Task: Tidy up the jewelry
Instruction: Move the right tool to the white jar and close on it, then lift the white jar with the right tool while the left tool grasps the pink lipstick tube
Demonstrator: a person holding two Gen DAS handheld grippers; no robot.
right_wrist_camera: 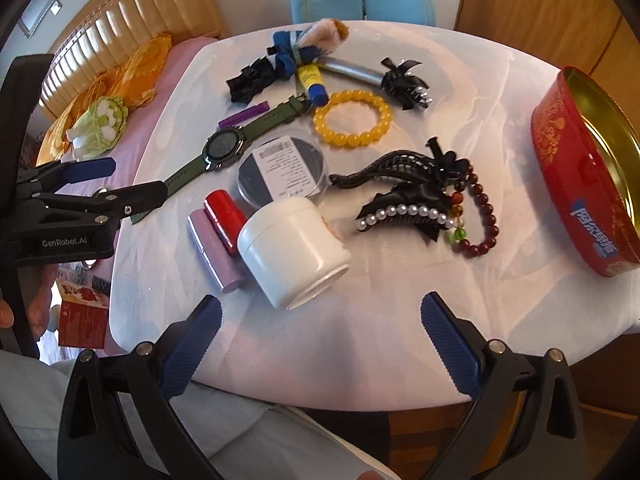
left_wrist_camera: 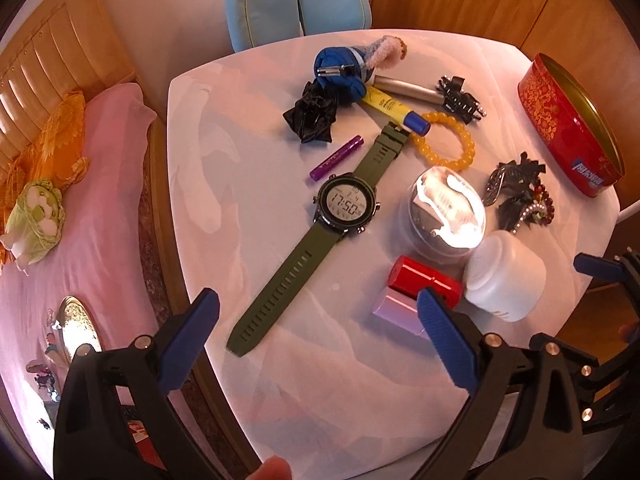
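Note:
A green-strapped digital watch (left_wrist_camera: pixel 347 209) lies stretched out mid-table; it also shows in the right wrist view (right_wrist_camera: pixel 222 148). A yellow bead bracelet (right_wrist_camera: pixel 352 118) (left_wrist_camera: pixel 448 145), a dark red bead bracelet (right_wrist_camera: pixel 482 213) and a black pearl hair clip (right_wrist_camera: pixel 408 208) lie near an open red tin (right_wrist_camera: pixel 584 176) (left_wrist_camera: pixel 568 124) at the right. My left gripper (left_wrist_camera: pixel 318 336) is open and empty above the watch strap's near end. My right gripper (right_wrist_camera: pixel 320 338) is open and empty near the front edge, just before a white jar (right_wrist_camera: pixel 292 248).
Red (right_wrist_camera: pixel 226 216) and lilac (right_wrist_camera: pixel 216 250) lipstick tubes, a round clear case (right_wrist_camera: pixel 282 170), a purple tube (right_wrist_camera: pixel 243 115), black scrunchies (right_wrist_camera: pixel 250 78) and a blue cloth bundle (right_wrist_camera: pixel 294 54) crowd the white table (right_wrist_camera: pixel 380 340). A pink bed (left_wrist_camera: pixel 80 240) lies left, a blue cushion (left_wrist_camera: pixel 296 0) behind.

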